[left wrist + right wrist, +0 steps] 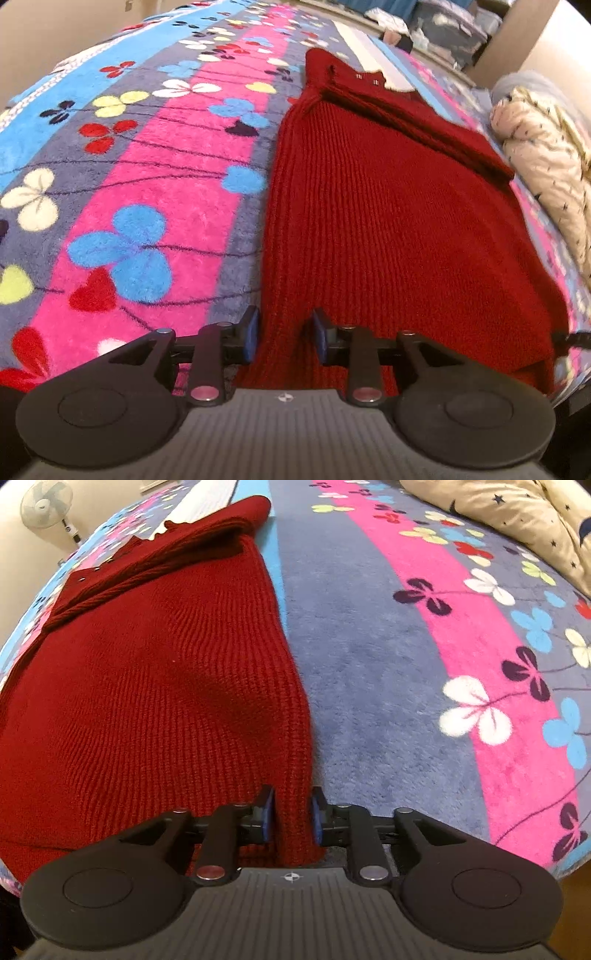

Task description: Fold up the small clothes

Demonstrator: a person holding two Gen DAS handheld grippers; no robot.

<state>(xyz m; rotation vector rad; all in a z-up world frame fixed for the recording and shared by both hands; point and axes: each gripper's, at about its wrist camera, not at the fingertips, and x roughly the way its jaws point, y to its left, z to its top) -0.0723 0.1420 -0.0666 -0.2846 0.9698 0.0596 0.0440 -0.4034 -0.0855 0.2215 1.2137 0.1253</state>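
Knitwear in dark red, a ribbed sweater [388, 221], lies folded lengthwise on a fleece blanket [155, 177] printed with pink, blue and grey stripes and clover-like flowers. Its hem end is nearest both tools and its collar end, with small metal snaps, lies farthest ahead.

Left gripper [284, 338] sits at the hem's left corner. Its blue pads stand on either side of the sweater's left folded edge, and a ridge of knit rises between them; the pads appear to press on that ridge, so the tool grips the sweater. Ahead and to the right of this gripper the sweater stretches away, with a sleeve folded diagonally across its far part. Far to the right lies a cream quilt [546, 173] with dark marks.

Right gripper [292, 816] sits at the hem's right corner. Its pads close on the sweater's [147, 686] right folded edge, which bunches into a thick fold between them. The rest of the garment spreads ahead and to the left of this tool; bare blanket [369, 664] lies to its right. A standing fan [46, 504] shows far ahead on the left.
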